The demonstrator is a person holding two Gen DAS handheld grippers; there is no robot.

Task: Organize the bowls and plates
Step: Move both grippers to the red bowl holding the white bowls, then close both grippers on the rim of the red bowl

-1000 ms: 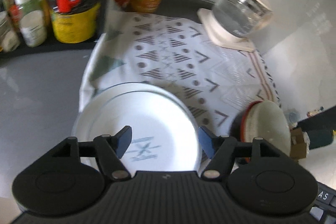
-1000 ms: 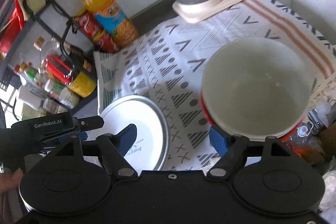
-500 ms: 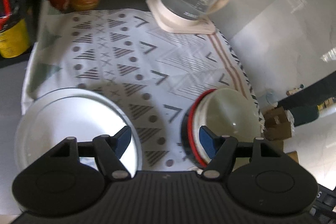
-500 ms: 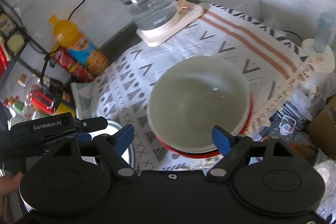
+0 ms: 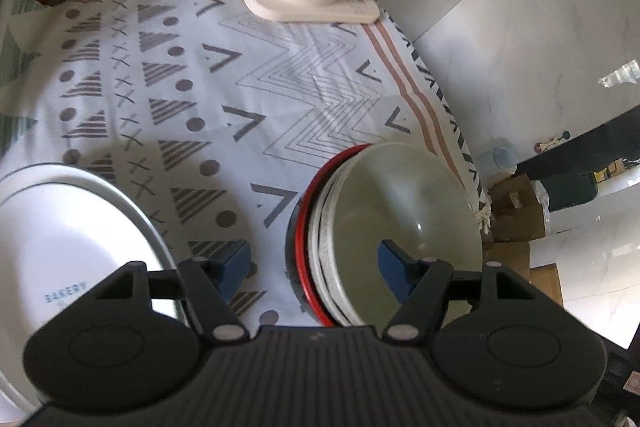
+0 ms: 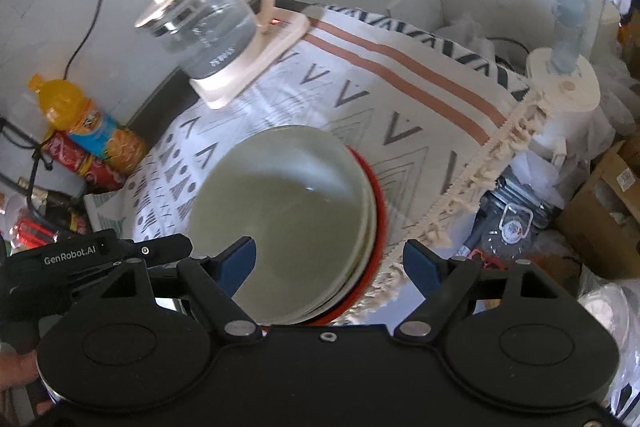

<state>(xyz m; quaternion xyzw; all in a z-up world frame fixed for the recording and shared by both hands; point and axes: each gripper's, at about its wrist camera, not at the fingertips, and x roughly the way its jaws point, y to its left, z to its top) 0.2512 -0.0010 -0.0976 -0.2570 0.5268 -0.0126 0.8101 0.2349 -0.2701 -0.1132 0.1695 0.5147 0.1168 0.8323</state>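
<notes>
On the patterned white cloth, attention has been shifted from the white round plate (image 5: 60,247) to the stack of 3 nested bowls (image 5: 404,227), so bowls seem next. Both the left claw (image 5: 316,269) and right claw (image 6: 330,261) are held apart, empty. Nothing is seen inside the pale green top bowl (image 6: 288,211).

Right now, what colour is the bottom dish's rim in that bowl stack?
Red. The bottom dish sits under the pale bowl; clearest in the left wrist view.

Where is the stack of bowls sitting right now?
In both wrist views the stack of bowls rests on the patterned cloth near its fringed edge, right of the white plate.
</notes>
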